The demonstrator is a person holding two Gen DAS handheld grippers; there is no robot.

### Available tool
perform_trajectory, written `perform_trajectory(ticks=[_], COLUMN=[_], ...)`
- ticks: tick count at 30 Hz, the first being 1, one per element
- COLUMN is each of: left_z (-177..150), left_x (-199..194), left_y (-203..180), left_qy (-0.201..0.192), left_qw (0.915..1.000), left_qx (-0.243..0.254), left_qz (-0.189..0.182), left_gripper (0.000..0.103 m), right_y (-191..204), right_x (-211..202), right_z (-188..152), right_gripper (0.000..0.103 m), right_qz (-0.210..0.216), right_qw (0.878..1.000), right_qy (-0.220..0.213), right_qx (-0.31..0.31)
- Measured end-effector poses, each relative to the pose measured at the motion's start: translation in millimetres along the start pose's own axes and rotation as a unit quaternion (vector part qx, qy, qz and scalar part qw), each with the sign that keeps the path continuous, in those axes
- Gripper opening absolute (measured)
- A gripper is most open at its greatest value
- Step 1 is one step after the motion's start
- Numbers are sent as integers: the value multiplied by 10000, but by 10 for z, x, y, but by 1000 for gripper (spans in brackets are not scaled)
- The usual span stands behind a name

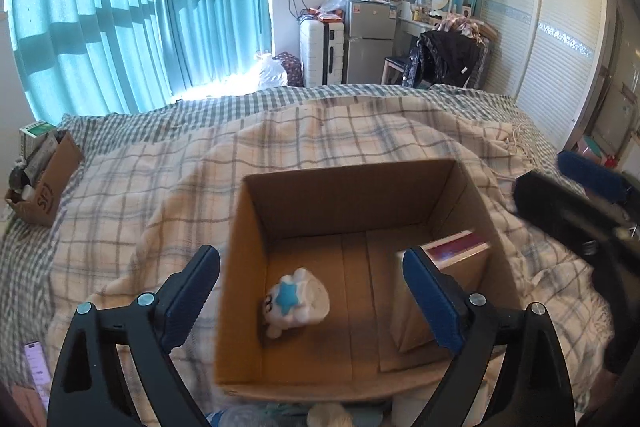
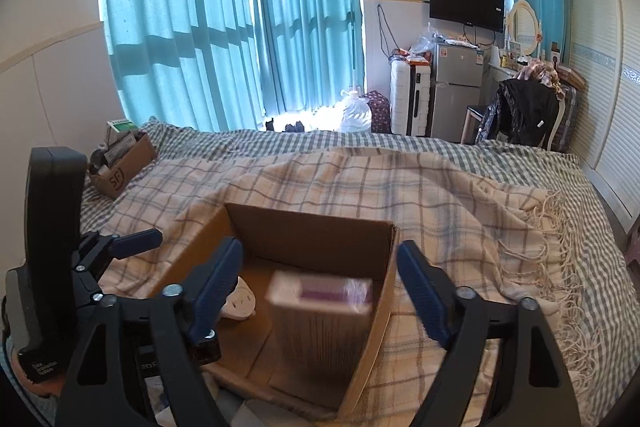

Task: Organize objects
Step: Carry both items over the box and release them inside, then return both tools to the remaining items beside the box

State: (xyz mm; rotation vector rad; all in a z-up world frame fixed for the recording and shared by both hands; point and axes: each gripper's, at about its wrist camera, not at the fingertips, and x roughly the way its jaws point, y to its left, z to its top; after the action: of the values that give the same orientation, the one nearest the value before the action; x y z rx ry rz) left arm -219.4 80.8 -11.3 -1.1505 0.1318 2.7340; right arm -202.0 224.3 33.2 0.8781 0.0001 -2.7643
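An open cardboard box (image 1: 256, 227) (image 2: 308, 231) sits on the plaid blanket on the bed. Inside lie a white plush toy with a blue star (image 1: 296, 301), partly seen in the right wrist view (image 2: 240, 301), and a rectangular white box with a purple top (image 1: 448, 259) (image 2: 320, 311) standing against the box's right wall. My left gripper (image 1: 312, 303) is open and empty above the box's near edge. My right gripper (image 2: 320, 295) is open and empty above the purple-topped box, not touching it. The left gripper's body (image 2: 52, 247) shows at the left of the right view.
A smaller cardboard box (image 1: 44, 183) (image 2: 120, 167) full of items stands at the bed's far left. Loose items (image 1: 280, 417) lie just in front of the main box. Beyond the bed are teal curtains, a suitcase (image 1: 320, 51), fridge, chair with clothes and wardrobe.
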Motion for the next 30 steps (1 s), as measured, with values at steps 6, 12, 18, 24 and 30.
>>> perform_trajectory(ticks=[6, 12, 18, 24, 30], left_z=[-32, -141, -324, -601, -929], left_x=[-715, -1424, -1951, -2167, -1969], left_y=[144, 316, 459, 474, 458], left_qy=[-369, -772, -1100, -1288, -1201], left_qw=[9992, 9962, 9919, 9891, 9899], left_qx=[-99, -271, -535, -572, -663], left_qz=[139, 291, 342, 414, 354], left_gripper=[100, 100, 100, 103, 103], right_y=[224, 446, 592, 674, 629], right_x=[-759, -1408, -1914, -2071, -1887], right_z=[154, 124, -6, -276, -628], right_gripper=[89, 89, 89, 89, 89], right_qz=[-221, -279, -254, -317, -304], right_qw=[9985, 9965, 9947, 9944, 9969], right_qy=[-448, -663, -862, -821, -554], right_qx=[-225, -432, -497, -594, -461])
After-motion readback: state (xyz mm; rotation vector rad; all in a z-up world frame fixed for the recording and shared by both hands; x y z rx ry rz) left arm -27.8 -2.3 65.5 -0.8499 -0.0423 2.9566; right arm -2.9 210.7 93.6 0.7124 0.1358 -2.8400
